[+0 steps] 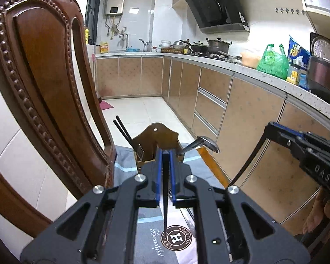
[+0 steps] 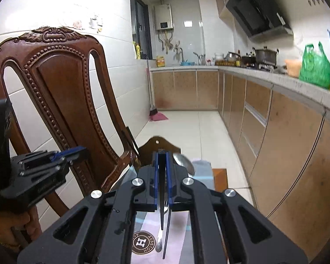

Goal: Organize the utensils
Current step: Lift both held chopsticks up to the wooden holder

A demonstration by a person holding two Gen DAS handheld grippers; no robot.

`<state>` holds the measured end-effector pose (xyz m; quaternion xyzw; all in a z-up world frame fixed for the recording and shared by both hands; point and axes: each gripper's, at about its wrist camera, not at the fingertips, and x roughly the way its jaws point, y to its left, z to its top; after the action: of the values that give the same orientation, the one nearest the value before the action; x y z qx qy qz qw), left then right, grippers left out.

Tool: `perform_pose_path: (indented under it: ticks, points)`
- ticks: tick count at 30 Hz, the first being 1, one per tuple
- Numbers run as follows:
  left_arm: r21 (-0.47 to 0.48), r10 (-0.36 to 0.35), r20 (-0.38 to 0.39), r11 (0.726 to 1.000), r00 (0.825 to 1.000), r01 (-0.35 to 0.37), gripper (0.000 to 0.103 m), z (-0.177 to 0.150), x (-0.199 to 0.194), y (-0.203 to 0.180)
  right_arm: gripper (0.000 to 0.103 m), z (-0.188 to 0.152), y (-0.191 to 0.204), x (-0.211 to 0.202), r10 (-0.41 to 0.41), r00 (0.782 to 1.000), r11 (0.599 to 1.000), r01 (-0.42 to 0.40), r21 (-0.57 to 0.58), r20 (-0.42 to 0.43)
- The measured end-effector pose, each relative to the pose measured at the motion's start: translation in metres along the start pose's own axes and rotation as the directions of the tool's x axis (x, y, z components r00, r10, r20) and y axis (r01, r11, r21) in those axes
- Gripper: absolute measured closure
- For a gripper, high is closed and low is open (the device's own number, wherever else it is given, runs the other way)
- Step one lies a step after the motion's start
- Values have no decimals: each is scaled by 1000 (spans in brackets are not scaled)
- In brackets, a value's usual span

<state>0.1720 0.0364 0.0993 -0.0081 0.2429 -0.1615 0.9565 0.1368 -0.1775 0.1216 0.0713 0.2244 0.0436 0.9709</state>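
On cloth [image 1: 143,242]: "Beautiful", "AESSTOH" badge [image 1: 178,237]. Left claw [image 1: 165,154], right claw [image 2: 162,154] each pinch black chopstick [image 1: 165,198].

The left gripper [image 1: 165,154] pinches a thin black chopstick [image 1: 165,189]; beyond stands a brown wooden utensil holder [image 1: 156,138] with a steel spoon [image 1: 205,143] leaning right.

The wooden utensil holder [image 1: 153,140] is largely hidden behind the left gripper [image 1: 165,154]; its compartments cannot be told. The rice cooker [image 1: 323,79] seems cut off by the edge.
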Motion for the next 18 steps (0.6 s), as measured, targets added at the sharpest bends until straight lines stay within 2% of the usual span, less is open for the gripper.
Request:
perform_pose_path:
  ticks: [3, 18]
  points:
    - [-6, -3, -2, 1000, 1000, 3, 96, 1, -4, 3, 96, 1, 3, 12, -7, 1000, 1000, 7, -15, -3]
    - [-17, -12, -10, 1000, 1000, 12, 96, 2, -6, 8, 96, -7, 14, 18, -10, 1000, 1000, 9, -18, -21]
